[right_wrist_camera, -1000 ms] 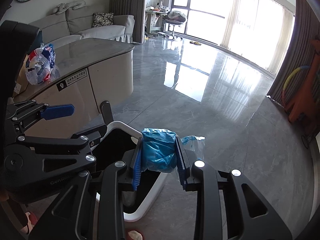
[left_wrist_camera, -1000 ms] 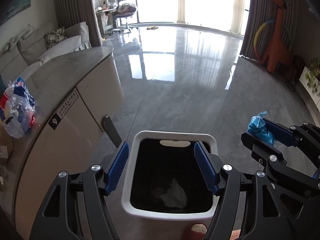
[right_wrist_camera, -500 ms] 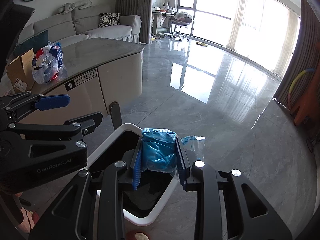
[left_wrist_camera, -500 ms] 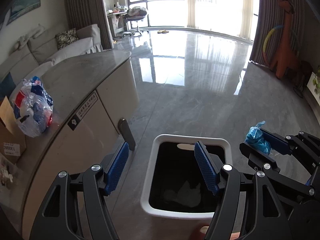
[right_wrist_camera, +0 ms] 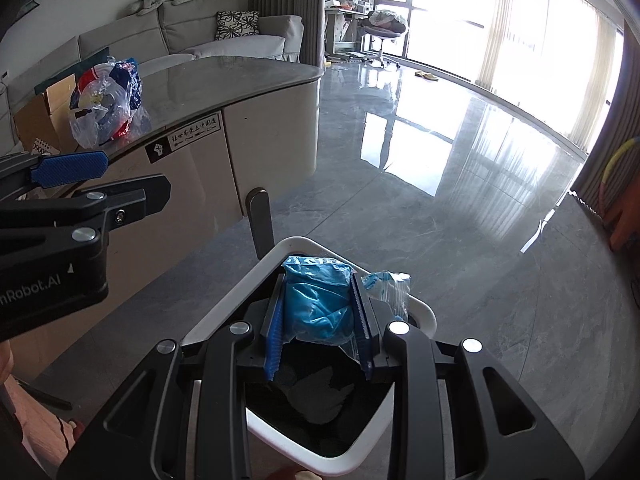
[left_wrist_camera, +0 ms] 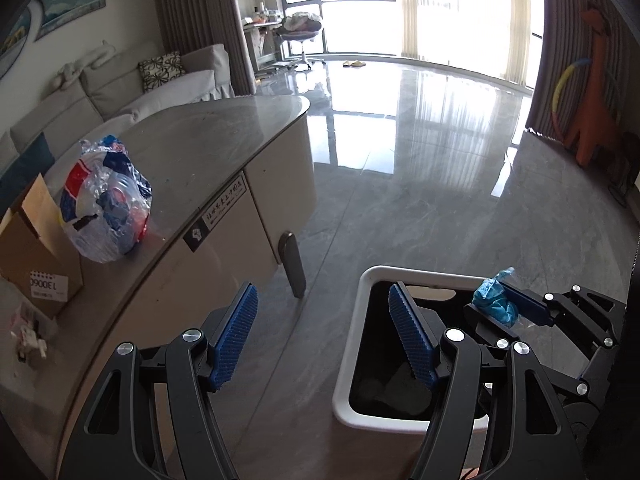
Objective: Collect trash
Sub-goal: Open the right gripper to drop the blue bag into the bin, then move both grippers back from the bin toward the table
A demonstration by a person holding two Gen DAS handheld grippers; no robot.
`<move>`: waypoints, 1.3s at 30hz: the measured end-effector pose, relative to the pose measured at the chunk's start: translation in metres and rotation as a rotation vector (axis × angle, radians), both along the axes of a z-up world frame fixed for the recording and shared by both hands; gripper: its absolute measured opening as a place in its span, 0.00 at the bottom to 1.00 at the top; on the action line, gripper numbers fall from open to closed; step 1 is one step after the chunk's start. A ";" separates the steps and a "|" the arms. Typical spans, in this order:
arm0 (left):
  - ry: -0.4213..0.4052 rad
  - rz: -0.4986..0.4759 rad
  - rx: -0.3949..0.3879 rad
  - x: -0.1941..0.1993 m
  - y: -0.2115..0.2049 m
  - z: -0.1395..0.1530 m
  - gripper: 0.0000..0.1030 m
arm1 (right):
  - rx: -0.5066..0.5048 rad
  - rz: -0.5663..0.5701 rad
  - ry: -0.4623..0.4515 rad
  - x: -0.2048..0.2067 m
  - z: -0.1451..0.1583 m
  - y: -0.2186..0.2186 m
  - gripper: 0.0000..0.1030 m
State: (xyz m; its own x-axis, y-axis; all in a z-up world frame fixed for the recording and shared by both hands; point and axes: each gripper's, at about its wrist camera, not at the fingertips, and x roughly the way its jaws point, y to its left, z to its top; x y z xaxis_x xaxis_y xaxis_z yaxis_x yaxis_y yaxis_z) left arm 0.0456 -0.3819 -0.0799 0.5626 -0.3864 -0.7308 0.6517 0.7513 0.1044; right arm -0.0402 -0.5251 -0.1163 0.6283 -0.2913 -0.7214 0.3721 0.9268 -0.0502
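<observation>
The right gripper [right_wrist_camera: 318,322] is clamped on a crumpled blue plastic bag [right_wrist_camera: 318,304]; the bag sits squarely between the two blue pads, bulging above their far tips, with a clear-and-blue tail of plastic sticking out past the right pad; bag and gripper hang over the open mouth of the white trash bin [right_wrist_camera: 224,312], whose dark inside holds some pale crumpled paper [right_wrist_camera: 320,396]. In the left wrist view the same bag [left_wrist_camera: 494,306] shows at the right, pinched in the right gripper [left_wrist_camera: 504,308] above the bin's far right rim [left_wrist_camera: 424,274].

The left gripper [left_wrist_camera: 324,334] stands with its jaws wide apart and nothing between them; its right pad lies over the bin's opening, its left pad over the grey floor beside the curved counter [left_wrist_camera: 224,140]. On that counter, well to the left of both grippers, lies a clear bag of mixed trash [left_wrist_camera: 106,200] with red and blue scraps inside; it rests just beside a cardboard box [left_wrist_camera: 34,248] at the counter's near left end.
</observation>
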 end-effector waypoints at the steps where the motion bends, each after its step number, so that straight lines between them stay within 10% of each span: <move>1: 0.000 -0.001 0.002 -0.001 -0.001 -0.001 0.67 | 0.007 -0.001 0.001 -0.001 0.000 -0.002 0.30; 39: 0.011 -0.017 0.006 -0.002 -0.005 -0.016 0.67 | -0.018 0.015 0.004 -0.002 0.014 -0.001 0.38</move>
State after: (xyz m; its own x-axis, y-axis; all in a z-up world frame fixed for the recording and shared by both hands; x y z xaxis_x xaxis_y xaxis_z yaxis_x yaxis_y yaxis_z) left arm 0.0441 -0.3870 -0.0954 0.5479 -0.3917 -0.7392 0.6654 0.7396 0.1013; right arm -0.0423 -0.5258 -0.1025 0.6299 -0.2948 -0.7186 0.3580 0.9312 -0.0682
